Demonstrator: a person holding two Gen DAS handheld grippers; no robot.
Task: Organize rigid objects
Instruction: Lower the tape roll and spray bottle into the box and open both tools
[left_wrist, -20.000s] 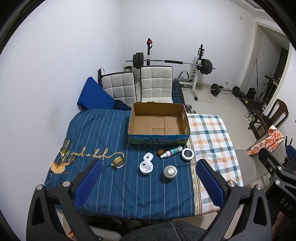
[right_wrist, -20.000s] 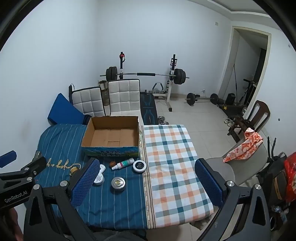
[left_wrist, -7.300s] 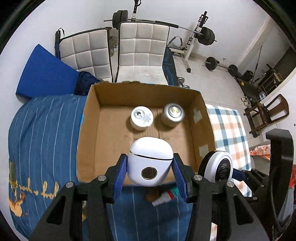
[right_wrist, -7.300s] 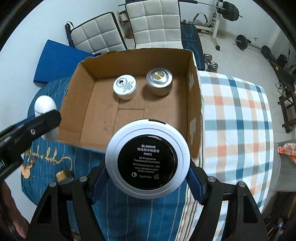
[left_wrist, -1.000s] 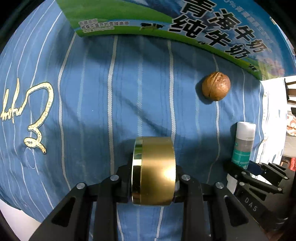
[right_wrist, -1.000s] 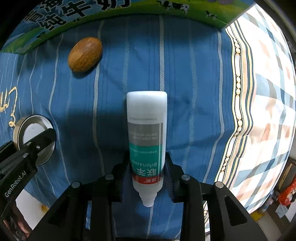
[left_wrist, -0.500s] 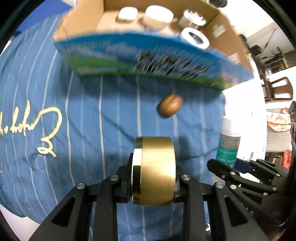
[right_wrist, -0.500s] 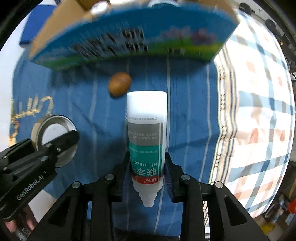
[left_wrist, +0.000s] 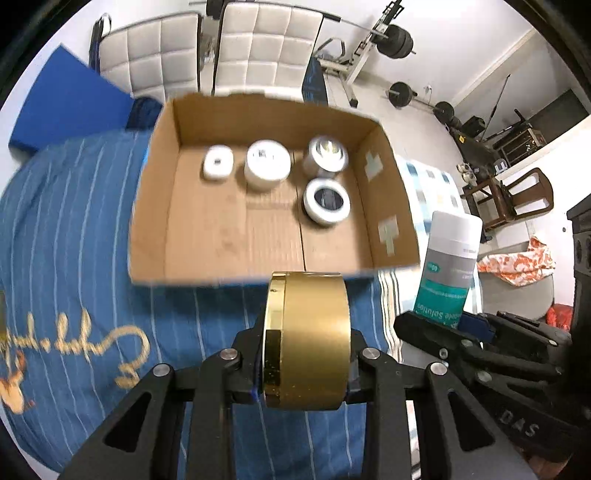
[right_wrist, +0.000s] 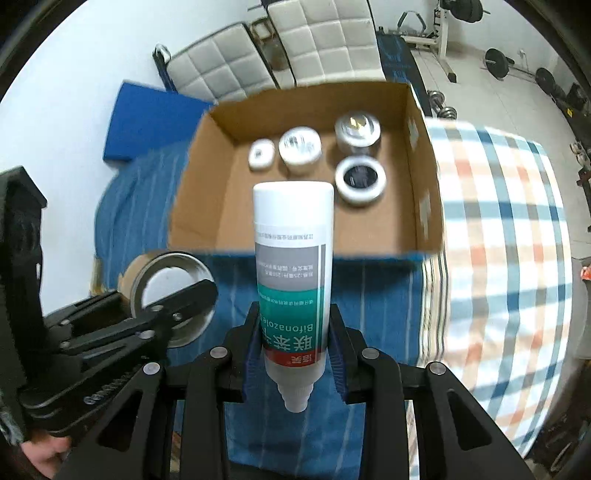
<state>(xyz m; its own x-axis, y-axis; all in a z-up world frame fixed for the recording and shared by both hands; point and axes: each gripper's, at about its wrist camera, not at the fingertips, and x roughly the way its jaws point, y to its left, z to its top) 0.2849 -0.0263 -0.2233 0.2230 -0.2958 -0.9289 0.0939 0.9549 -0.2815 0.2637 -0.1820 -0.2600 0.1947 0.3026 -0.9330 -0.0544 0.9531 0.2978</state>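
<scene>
Tabletop box (left_wrist: 384, 206): apparently four jars (left_wrist: 327, 201).

the near wall of the cardboard box (left_wrist: 258, 275) is smeared by motion blur in both views, and the gold jar (left_wrist: 306, 339) in the left gripper (left_wrist: 306, 373) covers its middle in the left wrist view. The print on the four containers inside is too soft to read. In the right wrist view the bottle (right_wrist: 291, 280) hides part of the box floor, and its nozzle end points at the camera. The left gripper's finger covers the lower part of the jar's open face. The striped cloth (left_wrist: 74, 236) runs off the frame's left and bottom edges
</scene>
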